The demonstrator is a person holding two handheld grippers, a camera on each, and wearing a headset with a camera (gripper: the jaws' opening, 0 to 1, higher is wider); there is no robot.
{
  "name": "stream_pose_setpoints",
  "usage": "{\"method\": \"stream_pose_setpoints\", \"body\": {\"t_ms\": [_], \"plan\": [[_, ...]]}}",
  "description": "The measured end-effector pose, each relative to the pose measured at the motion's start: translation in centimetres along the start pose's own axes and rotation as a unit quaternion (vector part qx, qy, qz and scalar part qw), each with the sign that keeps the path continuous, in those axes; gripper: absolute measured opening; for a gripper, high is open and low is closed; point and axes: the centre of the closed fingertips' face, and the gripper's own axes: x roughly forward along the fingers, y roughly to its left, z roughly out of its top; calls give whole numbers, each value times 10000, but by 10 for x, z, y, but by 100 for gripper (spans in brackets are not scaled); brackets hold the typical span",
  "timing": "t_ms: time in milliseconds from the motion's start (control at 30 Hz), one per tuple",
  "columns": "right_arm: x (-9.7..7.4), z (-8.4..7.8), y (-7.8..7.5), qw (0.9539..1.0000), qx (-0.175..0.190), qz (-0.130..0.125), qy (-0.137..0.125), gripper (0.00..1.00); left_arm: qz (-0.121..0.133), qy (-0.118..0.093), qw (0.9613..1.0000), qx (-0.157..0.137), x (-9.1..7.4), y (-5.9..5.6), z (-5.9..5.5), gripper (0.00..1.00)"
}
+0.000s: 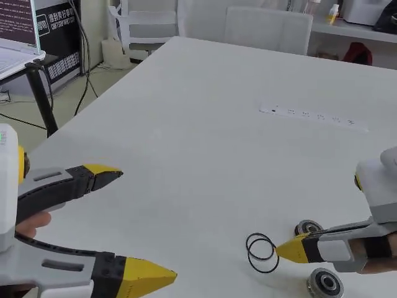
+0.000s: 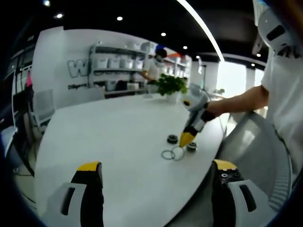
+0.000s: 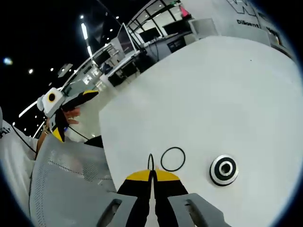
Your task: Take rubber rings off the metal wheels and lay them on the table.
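Two black rubber rings lie overlapping on the white table (image 1: pixel 186 124), one (image 1: pixel 247 243) above the other (image 1: pixel 263 272). My right gripper (image 1: pixel 278 249) is shut, its yellow tips at their right edge. In the right gripper view one ring (image 3: pixel 150 161) stands edge-on out of the closed tips (image 3: pixel 151 173), and the second ring (image 3: pixel 162 160) lies flat beside it. Two metal wheels (image 1: pixel 308 228) (image 1: pixel 325 283) sit just right of the rings. My left gripper (image 1: pixel 133 223) is wide open, holding nothing, far to the left over the near table edge.
A white power strip (image 1: pixel 313 116) lies on the far right part of the table. White chairs (image 1: pixel 267 28) stand at the far end, and a laptop on a stand (image 1: pixel 15 37) is off the left side. A person (image 2: pixel 156 64) and a plant (image 2: pixel 170 85) are in the background.
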Motion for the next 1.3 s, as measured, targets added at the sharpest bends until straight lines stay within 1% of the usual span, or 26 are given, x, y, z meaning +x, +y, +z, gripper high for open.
{"method": "stream_pose_setpoints", "body": {"t_ms": [133, 200, 333, 467, 533, 633, 700, 800, 967, 1033, 1067, 1200, 1300], "plan": [[4, -4, -5, 9999, -66, -98, 119, 0, 18, 8, 10000, -6, -1, 0, -1, 97], [5, -5, -8, 9998, -53, -144, 135, 0, 32, 24, 10000, -5, -2, 0, -2, 97], [8, -6, -14, 9996, 35, -230, 127, 0, 61, 48, 10000, -1, -4, 0, -3, 96], [10, -6, -18, 9994, 119, -320, 93, 0, 87, 93, 9999, -1, -6, 0, -5, 96], [11, -7, -19, 9993, 140, -324, 87, 0, 106, 110, 9999, -2, -7, 1, -5, 96], [12, -9, -23, 9990, 106, -413, 116, 0, 110, 120, 9999, -12, -6, 0, -5, 96], [12, -10, -27, 9988, 65, -477, 90, 0, 93, 158, 9998, 3, -5, 0, -6, 95], [11, -11, -29, 9987, 74, -497, 88, 0, 75, 196, 9998, 42, -4, -1, -6, 95], [8, -10, -35, 9981, 43, -615, 49, 7, 68, 234, 9997, 64, -2, -2, -6, 95], [4, -8, -37, 9977, 37, -671, -15, 8, 57, 255, 9996, 96, -1, -3, -5, 95], [0, -4, -38, 9973, 19, -726, -116, 9, 53, 265, 9996, 116, -1, -3, -4, 95], [-11, 8, -34, 9967, -46, -719, -361, 11, 58, 288, 9995, 137, -1, -3, -4, 95], [-19, 15, -37, 9954, -20, -777, -555, 13, 55, 324, 9993, 151, -1, -4, -4, 95]]}}
